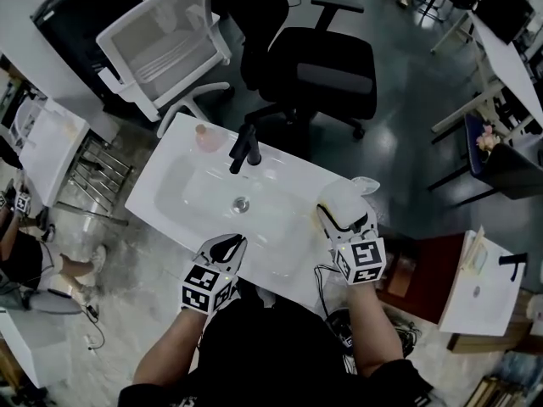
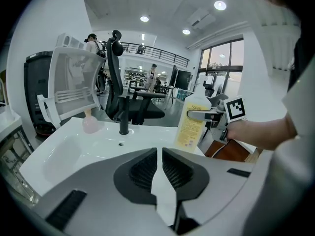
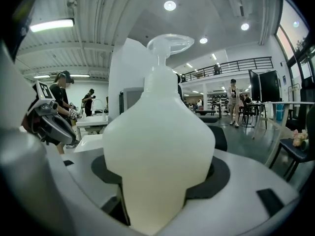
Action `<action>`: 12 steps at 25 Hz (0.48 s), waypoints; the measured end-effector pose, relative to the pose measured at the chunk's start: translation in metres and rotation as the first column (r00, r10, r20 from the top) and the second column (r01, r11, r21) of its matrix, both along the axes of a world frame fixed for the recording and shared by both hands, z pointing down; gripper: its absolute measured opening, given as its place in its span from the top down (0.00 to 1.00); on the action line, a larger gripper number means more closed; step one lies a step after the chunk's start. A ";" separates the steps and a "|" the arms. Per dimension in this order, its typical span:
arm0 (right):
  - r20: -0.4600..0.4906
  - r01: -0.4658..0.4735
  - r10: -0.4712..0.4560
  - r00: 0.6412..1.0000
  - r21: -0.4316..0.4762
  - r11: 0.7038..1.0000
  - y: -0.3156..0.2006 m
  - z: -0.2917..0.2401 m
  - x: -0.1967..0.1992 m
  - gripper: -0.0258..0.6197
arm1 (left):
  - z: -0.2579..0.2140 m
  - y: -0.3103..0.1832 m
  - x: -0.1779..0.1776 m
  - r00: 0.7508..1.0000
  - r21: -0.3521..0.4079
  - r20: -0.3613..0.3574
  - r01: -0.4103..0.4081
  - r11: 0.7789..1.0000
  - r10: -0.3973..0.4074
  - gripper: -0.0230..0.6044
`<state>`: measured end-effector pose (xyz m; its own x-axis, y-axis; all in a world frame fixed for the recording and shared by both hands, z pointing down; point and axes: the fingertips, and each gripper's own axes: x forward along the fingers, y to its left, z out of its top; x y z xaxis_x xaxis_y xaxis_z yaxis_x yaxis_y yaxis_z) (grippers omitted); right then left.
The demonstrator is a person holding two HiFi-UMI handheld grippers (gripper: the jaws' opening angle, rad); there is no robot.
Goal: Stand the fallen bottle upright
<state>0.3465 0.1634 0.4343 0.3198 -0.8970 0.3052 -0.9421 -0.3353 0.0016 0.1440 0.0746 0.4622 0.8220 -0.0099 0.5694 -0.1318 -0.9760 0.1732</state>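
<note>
A white pump bottle [image 1: 344,195] with a yellow label stands upright [image 2: 191,127] at the right end of the white sink counter [image 1: 280,185]. My right gripper [image 1: 344,217] is shut on its body, and the bottle [image 3: 157,146] fills the right gripper view between the jaws. Whether its base rests on the counter I cannot tell. My left gripper [image 1: 226,244] hovers over the counter's front edge, left of the bottle. Its jaws [image 2: 160,168] stand almost together with nothing between them.
A black faucet [image 1: 244,148] and a small pink bottle [image 1: 206,136] stand at the back of the basin [image 1: 182,189]. Behind the counter are a black office chair [image 1: 327,66] and a white mesh chair [image 1: 165,45]. A brown cabinet [image 1: 420,278] sits to the right.
</note>
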 end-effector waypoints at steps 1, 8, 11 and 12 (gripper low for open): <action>-0.005 -0.004 0.005 1.000 0.008 1.000 0.001 0.000 0.001 0.43 | -0.001 0.000 0.000 1.000 0.003 0.002 0.002 1.000 -0.002 0.89; -0.065 -0.008 0.009 0.998 0.014 1.000 0.011 0.000 0.000 0.41 | -0.004 -0.003 -0.004 1.000 0.012 0.006 0.018 1.000 -0.018 0.89; -0.088 -0.012 0.012 0.996 0.008 1.000 0.011 0.000 0.002 0.39 | -0.001 -0.005 -0.006 1.000 0.008 0.015 0.027 1.000 -0.027 0.89; -0.095 -0.011 0.011 0.995 0.006 1.000 0.010 0.000 0.003 0.39 | -0.001 -0.005 -0.005 0.999 0.005 0.015 0.028 1.000 -0.028 0.89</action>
<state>0.3499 0.1738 0.4342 0.3570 -0.8947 0.2684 -0.9340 -0.3459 0.0891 0.1389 0.0693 0.4615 0.8126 -0.0356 0.5817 -0.1614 -0.9728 0.1660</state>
